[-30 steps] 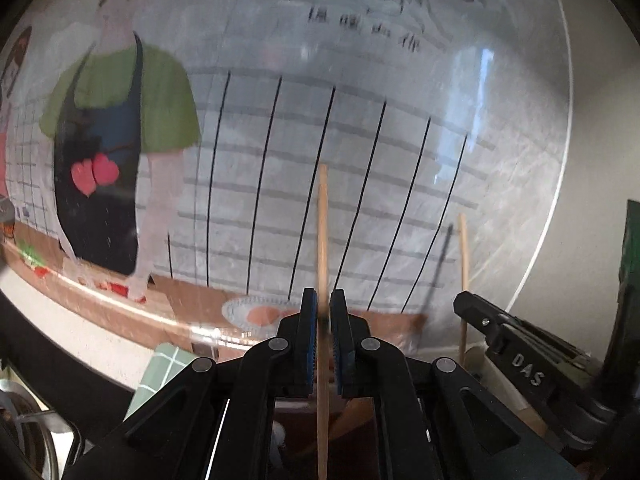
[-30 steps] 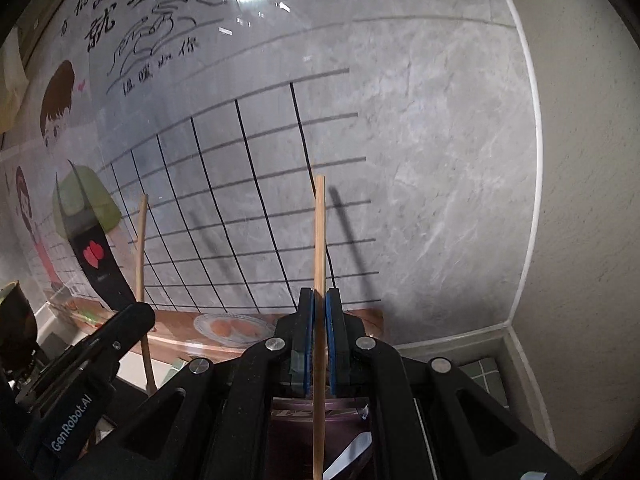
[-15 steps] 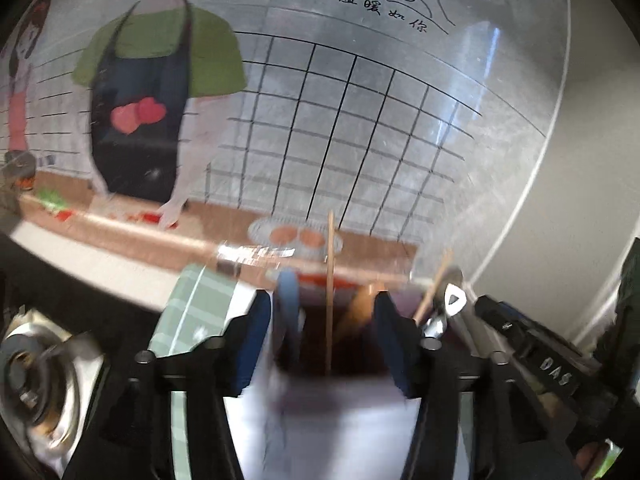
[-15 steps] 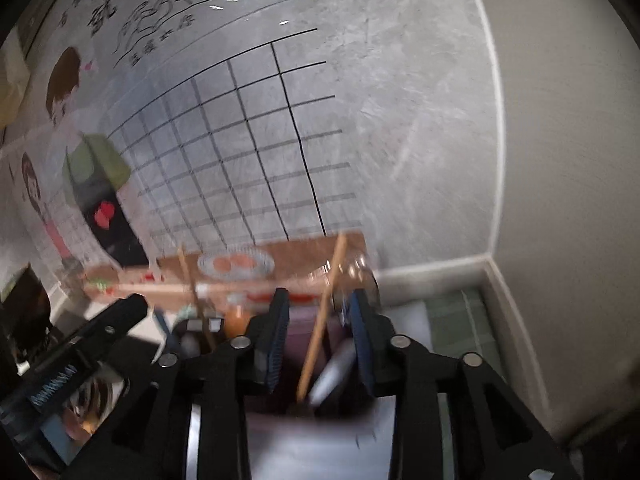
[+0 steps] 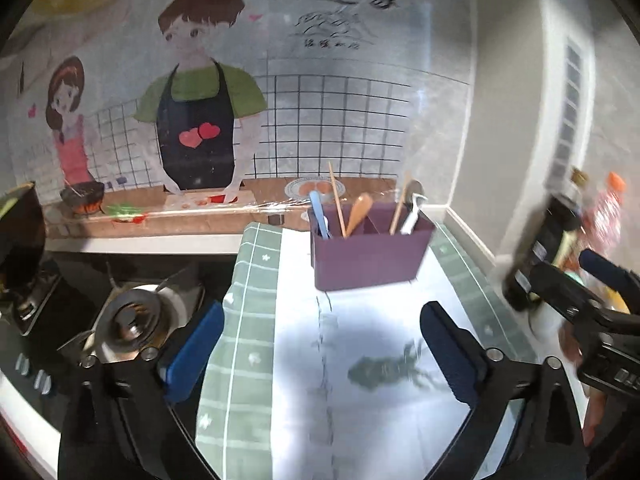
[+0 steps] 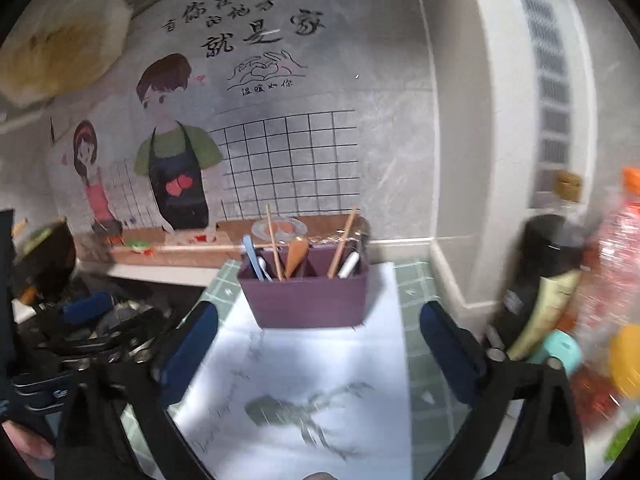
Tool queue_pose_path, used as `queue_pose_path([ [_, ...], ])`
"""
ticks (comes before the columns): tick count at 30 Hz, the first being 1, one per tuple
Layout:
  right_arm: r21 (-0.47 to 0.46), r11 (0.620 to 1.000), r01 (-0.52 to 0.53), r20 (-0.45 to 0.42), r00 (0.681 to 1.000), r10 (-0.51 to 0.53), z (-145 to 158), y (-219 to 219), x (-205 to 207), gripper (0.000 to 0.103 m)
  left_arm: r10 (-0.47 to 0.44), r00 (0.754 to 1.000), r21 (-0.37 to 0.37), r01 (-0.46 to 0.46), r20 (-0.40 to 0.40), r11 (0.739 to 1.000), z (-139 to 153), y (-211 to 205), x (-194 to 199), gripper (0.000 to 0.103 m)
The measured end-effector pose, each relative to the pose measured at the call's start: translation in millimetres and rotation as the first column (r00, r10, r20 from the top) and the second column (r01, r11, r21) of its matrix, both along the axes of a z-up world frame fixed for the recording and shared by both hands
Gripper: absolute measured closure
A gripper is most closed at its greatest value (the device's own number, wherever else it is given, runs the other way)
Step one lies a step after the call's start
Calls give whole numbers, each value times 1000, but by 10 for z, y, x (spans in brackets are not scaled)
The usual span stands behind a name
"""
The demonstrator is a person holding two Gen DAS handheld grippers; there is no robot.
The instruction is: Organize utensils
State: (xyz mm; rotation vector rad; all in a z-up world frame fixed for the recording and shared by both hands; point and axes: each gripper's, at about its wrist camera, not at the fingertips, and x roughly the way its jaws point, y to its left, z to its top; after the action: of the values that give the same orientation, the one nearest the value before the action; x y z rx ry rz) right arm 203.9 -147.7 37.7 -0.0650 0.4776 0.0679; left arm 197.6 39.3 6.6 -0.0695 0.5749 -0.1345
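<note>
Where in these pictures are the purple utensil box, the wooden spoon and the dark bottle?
purple utensil box (image 6: 308,304), right wrist view, front wall.
wooden spoon (image 5: 359,208), left wrist view, bowl.
dark bottle (image 6: 540,276), right wrist view, body.

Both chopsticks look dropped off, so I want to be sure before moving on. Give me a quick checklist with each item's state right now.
1. Left claw empty, its jaws having just opened: ok.
2. Right claw empty, its jaws having just opened: ok.
3. Two chopsticks standing in the purple holder: ok.
4. Holder upright on the mat: ok.
5. More loose utensils left to sort: cannot tell.
</note>
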Motion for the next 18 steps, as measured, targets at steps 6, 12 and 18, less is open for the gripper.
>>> queue_pose_path([
  [6,-68,996,58,-51,997,-61,-156,37,-463,1,9,1000,-6,-9,17,1000,-50,18,-476,0],
  [12,-97,992,76,-29,996,-79,-170,46,-752,1,7,1000,5,-7,30,1000,-40,34,-637,0],
  [18,-67,995,80,-40,996,-83,-187,20,-762,1,10,1000,-8,-10,17,1000,-57,71,-670,0],
])
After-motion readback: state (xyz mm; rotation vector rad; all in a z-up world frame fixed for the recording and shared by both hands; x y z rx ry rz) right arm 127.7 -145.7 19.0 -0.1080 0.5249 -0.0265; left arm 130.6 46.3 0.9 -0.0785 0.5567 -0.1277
